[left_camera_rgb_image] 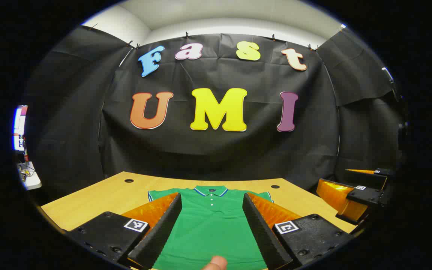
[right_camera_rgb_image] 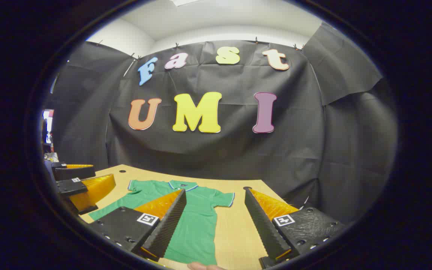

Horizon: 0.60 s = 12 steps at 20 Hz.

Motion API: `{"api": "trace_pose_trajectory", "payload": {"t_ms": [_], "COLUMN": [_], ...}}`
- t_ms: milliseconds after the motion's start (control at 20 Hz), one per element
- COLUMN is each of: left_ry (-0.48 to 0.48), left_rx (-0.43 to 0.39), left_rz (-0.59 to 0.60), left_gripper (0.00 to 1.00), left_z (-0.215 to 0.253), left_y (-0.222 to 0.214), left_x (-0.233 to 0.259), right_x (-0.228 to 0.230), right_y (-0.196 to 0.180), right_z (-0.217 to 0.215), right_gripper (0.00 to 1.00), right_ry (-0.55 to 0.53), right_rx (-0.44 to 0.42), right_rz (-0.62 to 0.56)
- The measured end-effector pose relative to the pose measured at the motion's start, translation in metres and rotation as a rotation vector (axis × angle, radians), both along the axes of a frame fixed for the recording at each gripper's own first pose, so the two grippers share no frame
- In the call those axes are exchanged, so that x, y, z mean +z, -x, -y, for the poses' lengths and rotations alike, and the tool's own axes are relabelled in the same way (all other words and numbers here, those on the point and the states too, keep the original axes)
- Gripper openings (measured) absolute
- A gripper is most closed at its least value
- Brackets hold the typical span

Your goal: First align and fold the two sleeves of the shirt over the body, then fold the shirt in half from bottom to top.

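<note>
Shirt (left_camera_rgb_image: 212, 225): lying flat, collar away, on surface (left_camera_rgb_image: 99, 198); sleeves unfolded.
Left hand-held gripper (left_camera_rgb_image: 212, 228): fingers apart, hovering over body, gripping nothing.
Right hand-held gripper (right_camera_rgb_image: 216, 221): fingers apart, hovering at shirt's right edge.
Risk: pinching single layer, dragging body, misaligning sleeves.

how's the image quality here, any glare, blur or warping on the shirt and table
Left gripper view: the shirt is sharp and evenly lit, the table edge bows from fisheye distortion, and a blurred fingertip sits at the bottom. Right gripper view: same bowing, no glare on the shirt.
</note>
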<state>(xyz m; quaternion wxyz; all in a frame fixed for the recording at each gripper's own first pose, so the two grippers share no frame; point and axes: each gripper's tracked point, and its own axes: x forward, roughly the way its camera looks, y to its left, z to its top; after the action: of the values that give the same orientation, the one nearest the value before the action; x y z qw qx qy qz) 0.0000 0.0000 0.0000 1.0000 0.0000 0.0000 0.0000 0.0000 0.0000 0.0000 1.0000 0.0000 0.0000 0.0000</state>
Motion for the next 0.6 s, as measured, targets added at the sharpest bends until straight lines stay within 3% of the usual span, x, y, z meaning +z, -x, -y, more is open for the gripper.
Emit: {"api": "trace_pose_trajectory", "payload": {"t_ms": [250,600], "left_ry": [-0.009,0.003], "left_rx": [0.059,0.076], "left_rz": [-0.006,-0.038], "left_gripper": [1.00,1.00], "left_z": [-0.024,-0.032], "left_y": [-0.008,-0.013], "left_x": [-0.002,-0.012], "right_x": [0.001,-0.016], "right_y": [0.008,0.000], "right_z": [-0.002,-0.005], "right_gripper": [0.96,0.96], "right_ry": [0.010,-0.005], "right_rx": [-0.006,0.002], "right_rz": [0.016,-0.038]}}
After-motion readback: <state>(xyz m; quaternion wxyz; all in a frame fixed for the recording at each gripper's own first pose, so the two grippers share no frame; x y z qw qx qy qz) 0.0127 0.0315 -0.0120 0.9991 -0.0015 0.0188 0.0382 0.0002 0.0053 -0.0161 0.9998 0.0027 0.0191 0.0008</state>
